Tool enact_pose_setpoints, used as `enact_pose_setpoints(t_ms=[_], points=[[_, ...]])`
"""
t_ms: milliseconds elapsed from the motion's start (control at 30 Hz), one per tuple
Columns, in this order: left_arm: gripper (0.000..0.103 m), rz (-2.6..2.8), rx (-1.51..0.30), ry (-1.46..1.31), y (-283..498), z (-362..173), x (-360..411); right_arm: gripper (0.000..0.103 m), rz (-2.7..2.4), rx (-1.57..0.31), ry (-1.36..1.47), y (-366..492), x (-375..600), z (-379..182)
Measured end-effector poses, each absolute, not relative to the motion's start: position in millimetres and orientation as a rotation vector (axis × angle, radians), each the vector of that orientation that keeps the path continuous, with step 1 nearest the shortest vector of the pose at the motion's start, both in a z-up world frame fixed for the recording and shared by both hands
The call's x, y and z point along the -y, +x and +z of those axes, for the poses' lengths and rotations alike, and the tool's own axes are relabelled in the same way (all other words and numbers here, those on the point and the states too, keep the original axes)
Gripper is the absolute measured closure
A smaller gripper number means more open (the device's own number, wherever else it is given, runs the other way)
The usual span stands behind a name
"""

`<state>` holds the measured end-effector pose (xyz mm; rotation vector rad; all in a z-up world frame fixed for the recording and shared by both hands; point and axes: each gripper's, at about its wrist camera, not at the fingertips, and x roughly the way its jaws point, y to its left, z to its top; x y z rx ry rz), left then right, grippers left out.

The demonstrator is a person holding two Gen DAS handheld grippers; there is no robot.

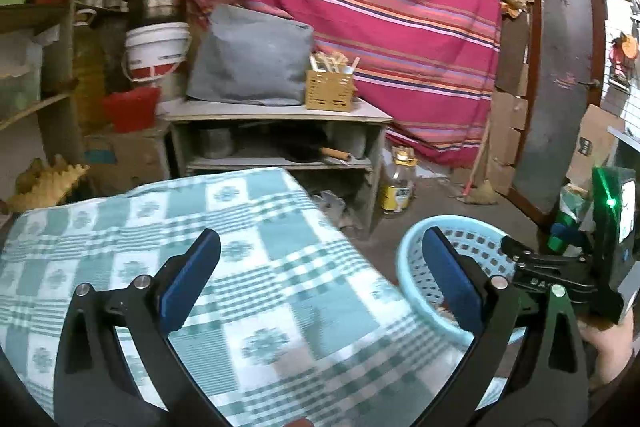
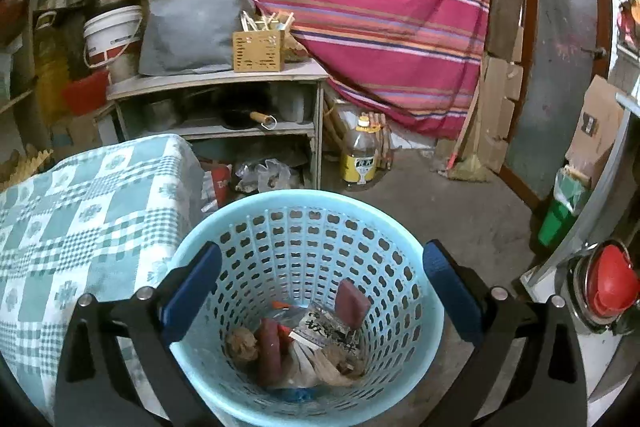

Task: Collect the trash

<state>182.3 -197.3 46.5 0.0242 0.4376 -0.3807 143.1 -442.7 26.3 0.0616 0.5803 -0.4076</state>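
A light blue perforated basket stands on the floor beside the table; it also shows in the left wrist view. Trash lies at its bottom: wrappers, crumpled paper and maroon pieces. My right gripper is open and empty, held over the basket mouth. My left gripper is open and empty above the table with the green checked cloth, near its right edge. The right gripper's body shows at the right in the left wrist view.
A low shelf unit with pans, a grey bag and a wooden utensil box stands behind. An oil bottle, a broom and a green bin stand on the floor. A striped cloth hangs behind.
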Motion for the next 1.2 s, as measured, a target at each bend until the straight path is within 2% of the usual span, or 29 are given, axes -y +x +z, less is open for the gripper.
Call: enact_pose_setpoints(t_ms=[267,633,1200], points=[[0.005,-0.313,-0.462,0.027,164,45,148,0.005,-0.314,-0.544,0.071,128,407,37],[0.005,-0.209,-0.414,0.021,123,41,64,0.005,-0.135,-0.518,0.019,99,303,36],[0.005,0.069,-0.392,0.028,58,-8,-18,0.005,0.004,-0.426,-0.028,49,194,24]])
